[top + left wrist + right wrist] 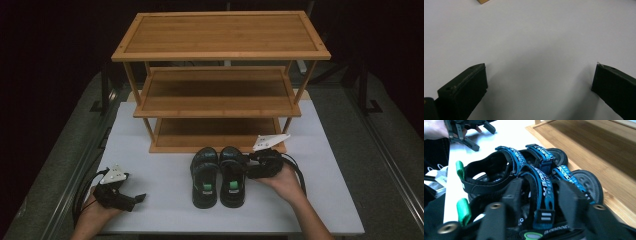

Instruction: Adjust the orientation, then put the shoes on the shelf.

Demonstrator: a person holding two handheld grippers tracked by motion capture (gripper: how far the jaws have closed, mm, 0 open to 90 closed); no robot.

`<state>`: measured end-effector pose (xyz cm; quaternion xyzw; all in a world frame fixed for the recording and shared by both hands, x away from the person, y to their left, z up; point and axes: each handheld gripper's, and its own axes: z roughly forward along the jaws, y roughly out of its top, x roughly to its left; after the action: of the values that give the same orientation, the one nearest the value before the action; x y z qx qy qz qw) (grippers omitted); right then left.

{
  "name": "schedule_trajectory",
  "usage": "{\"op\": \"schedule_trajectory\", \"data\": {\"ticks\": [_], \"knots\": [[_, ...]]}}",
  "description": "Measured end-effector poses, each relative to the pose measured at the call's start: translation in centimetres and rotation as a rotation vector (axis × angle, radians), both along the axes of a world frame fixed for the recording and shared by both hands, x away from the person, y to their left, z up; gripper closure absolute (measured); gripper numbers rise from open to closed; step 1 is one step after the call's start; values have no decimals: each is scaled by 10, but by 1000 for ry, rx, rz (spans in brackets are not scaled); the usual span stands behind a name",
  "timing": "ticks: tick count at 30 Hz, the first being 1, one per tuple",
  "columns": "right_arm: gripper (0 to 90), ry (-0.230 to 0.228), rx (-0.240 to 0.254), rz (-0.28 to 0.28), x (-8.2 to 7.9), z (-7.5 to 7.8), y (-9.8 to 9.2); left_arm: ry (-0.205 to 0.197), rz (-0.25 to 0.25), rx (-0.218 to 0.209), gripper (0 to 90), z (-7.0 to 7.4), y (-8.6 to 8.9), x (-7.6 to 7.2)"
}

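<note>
Over the white table (150, 200), the left gripper (539, 82) hangs with jaws wide apart on nothing, while the right gripper (537, 195) straddles a blue strap of the nearer black sandal (233, 177), its jaws apart, the pair just before the three-tier bamboo rack (220, 55)

Both grippers are black, each topped by a pale three-cornered plate, with seemingly dark cables trailing behind.
</note>
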<state>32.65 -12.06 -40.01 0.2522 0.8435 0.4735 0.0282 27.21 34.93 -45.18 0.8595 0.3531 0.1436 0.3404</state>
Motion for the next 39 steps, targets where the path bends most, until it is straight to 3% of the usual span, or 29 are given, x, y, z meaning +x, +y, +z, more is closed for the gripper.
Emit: {"op": "schedule_trajectory", "data": {"ticks": [4, 10, 15, 24, 28, 33, 39], "knots": [[459, -5, -5, -15, -3, 3, -2, 2, 4, -8, 0, 1, 0, 0], [459, -19, 1, -27, -7, 7, -7, 3, -29, -82, 0, 12, -9, 2], [459, -26, 7, -30, -7, 9, -9, -9, -86, -135, 37, 30, -27, 5], [453, -23, 0, -22, -8, 9, -9, -29, -189, -141, 57, 52, -67, 18], [454, -21, 0, -24, -7, 9, -9, -38, -248, -147, 131, 60, -85, 26], [464, -20, -6, -21, -8, 9, -10, -47, -306, -136, 147, 65, -110, 34], [496, -16, -6, -20, -8, 7, -11, -30, -376, -157, 286, 70, -132, 41]]}}
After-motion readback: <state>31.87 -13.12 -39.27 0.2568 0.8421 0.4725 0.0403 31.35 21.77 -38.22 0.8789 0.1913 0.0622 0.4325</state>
